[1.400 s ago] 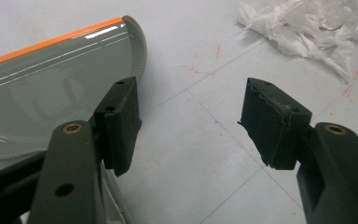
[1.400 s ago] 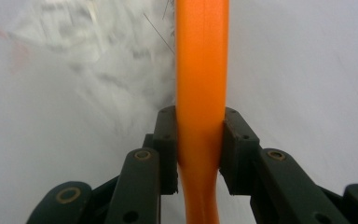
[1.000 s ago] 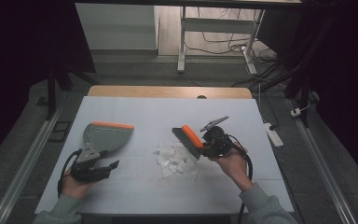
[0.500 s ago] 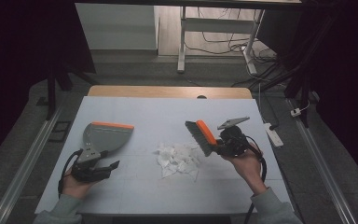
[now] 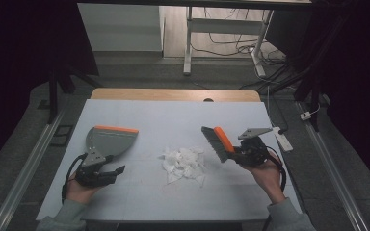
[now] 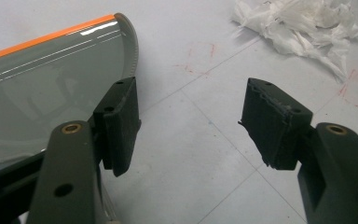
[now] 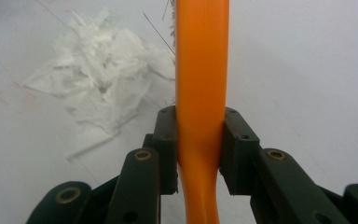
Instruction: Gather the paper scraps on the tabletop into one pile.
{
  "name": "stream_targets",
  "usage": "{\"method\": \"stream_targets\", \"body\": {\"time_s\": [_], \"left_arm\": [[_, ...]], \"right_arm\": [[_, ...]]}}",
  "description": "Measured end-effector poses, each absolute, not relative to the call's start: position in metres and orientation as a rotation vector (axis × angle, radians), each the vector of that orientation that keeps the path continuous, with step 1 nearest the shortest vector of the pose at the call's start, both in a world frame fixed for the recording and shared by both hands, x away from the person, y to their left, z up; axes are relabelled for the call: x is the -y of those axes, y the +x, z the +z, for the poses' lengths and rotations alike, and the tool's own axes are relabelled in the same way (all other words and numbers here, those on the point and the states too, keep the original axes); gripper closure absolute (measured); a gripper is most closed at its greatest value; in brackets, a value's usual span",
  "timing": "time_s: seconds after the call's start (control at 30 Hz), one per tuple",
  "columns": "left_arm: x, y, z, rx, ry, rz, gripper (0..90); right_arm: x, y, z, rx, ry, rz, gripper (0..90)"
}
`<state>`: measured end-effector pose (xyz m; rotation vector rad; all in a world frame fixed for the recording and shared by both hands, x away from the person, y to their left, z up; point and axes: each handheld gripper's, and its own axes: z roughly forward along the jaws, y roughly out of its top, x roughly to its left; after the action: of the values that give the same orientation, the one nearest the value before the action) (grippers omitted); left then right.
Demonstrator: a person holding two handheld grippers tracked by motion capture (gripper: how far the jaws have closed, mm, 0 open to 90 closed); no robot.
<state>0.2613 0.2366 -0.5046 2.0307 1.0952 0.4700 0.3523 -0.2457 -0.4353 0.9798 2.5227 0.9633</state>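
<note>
A pile of torn white paper scraps [image 5: 184, 162] lies mid-table, also seen in the left gripper view [image 6: 307, 28] and the right gripper view [image 7: 102, 88]. My right gripper [image 5: 234, 156] [image 7: 200, 149] is shut on the orange handle of a hand brush [image 5: 217, 143] [image 7: 201, 70], which hangs just right of the pile with its dark bristles facing left. A grey dustpan with an orange lip [image 5: 110, 140] [image 6: 51, 79] lies flat at the left. My left gripper [image 5: 113, 171] [image 6: 191, 121] rests just in front of it, open, with bare table between its jaws.
The white tabletop [image 5: 173, 120] has a wooden strip along its far edge [image 5: 173, 95]. A white power strip [image 5: 283, 139] lies at the right edge near my right hand. Faint red marks [image 6: 200, 58] show on the surface.
My right hand has carried the brush to the right, from above the pile's right edge to clear of it. The left hand and dustpan have stayed put.
</note>
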Motion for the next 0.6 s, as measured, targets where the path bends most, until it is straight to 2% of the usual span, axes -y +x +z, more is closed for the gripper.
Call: {"method": "stream_targets", "body": {"time_s": [0.6], "left_arm": [[-0.238,0.262,-0.506,-1.098,2.025,0.451,35.2]], "right_arm": [[0.291,0.322,-0.450,-2.399,0.981,1.020,70.9]]}}
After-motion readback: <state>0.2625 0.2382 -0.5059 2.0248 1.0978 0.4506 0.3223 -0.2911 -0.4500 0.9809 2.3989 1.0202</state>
